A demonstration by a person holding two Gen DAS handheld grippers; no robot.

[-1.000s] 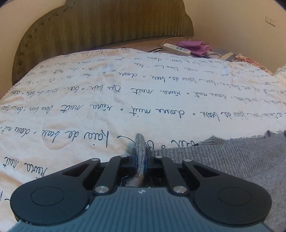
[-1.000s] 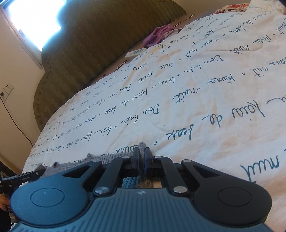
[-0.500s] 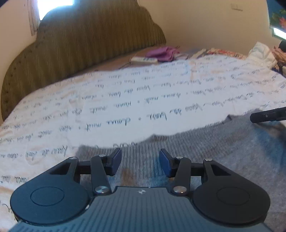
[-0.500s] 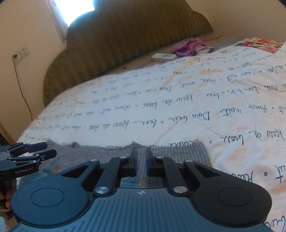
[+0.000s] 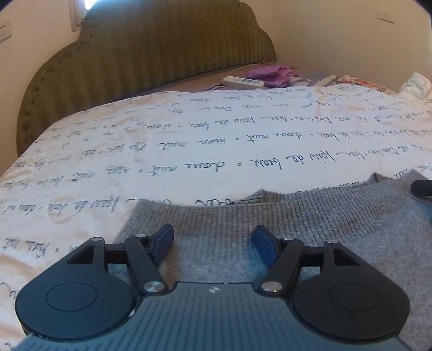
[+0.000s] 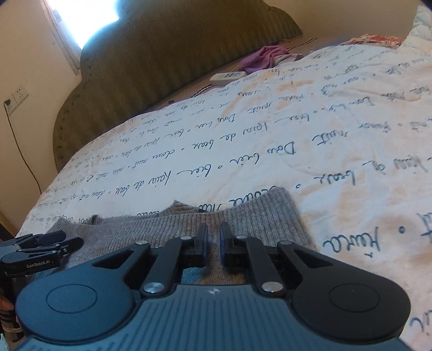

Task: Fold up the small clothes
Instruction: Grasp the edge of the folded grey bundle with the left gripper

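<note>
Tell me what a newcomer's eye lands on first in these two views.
First, the grey knit sweater lying flat at the near edge of the bed, with the left gripper wide open over it and the right gripper nearly closed above its ribbed hem. Next, the cream bedspread covered in dark handwritten script, stretching to the green padded headboard. Beyond the bedspread, near the headboard, lie a purple cloth and a white power strip.

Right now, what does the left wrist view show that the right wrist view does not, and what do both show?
Only the left wrist view shows the left hand-held gripper wide open over the grey sweater. Only the right wrist view shows the window, the wall socket and the right hand-held gripper slightly parted. Both show the sweater, lettered bedspread, green headboard and purple cloth.
</note>
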